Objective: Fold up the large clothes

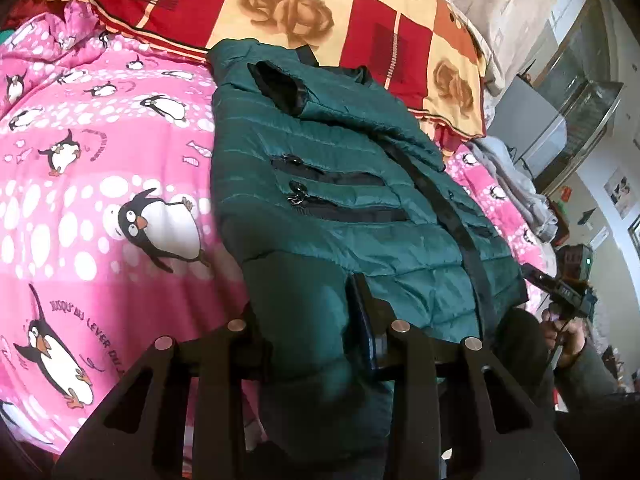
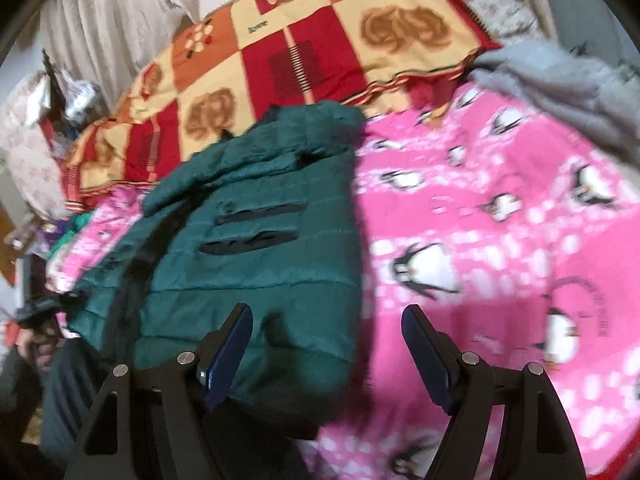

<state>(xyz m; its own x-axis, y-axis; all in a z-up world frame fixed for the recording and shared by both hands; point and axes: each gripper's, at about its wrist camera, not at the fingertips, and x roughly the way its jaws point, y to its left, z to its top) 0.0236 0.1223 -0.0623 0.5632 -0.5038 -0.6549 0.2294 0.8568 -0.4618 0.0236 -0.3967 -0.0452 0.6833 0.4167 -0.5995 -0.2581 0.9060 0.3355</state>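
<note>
Green puffer jacket (image 1: 344, 200) lies on the pink penguin blanket (image 1: 100, 200); my left tongs (image 1: 316, 320) pinch its hem at six o'clock, my right tongs (image 2: 328, 344) gape open over its edge.

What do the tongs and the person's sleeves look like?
Both tongs are black, with triangular cut-out arms and round silver pins at the joints. The right tongs carry flat dark blue pads; the left tongs show one dark pad edge. In the left view, the right tongs have a small green light. The sleeve is dark.
</note>
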